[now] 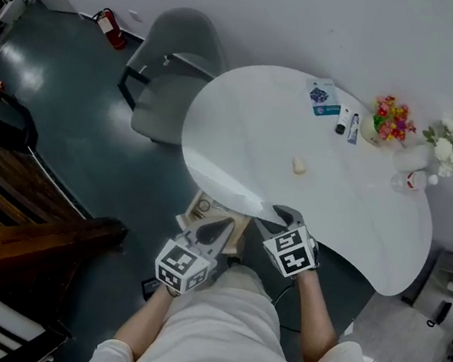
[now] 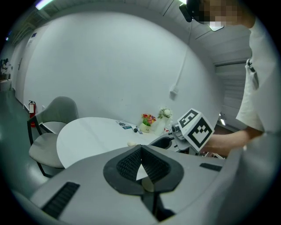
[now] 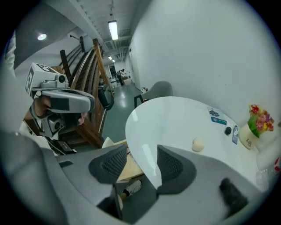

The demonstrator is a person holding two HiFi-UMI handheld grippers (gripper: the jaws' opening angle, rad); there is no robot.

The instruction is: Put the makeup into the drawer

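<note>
The makeup lies at the far side of the white table (image 1: 243, 136): flat packets (image 1: 324, 95), a small black pot (image 1: 339, 129) and a tube (image 1: 353, 127). A cream puff (image 1: 299, 166) lies alone nearer the middle. Under the table's near edge a wood-coloured drawer (image 1: 207, 210) stands pulled out. My left gripper (image 1: 220, 228) hangs over the drawer, its jaws meeting at the tips with nothing between them (image 2: 140, 150). My right gripper (image 1: 283, 215) is at the table's near rim, jaws apart and empty (image 3: 142, 161), with the table edge showing through the gap.
A pot of coloured flowers (image 1: 391, 119) and white flowers (image 1: 444, 144) stand beside the makeup. A grey chair (image 1: 172, 72) sits at the table's far left. Dark wooden stairs (image 1: 22, 219) rise on the left, and a fire extinguisher (image 1: 109, 27) stands by the wall.
</note>
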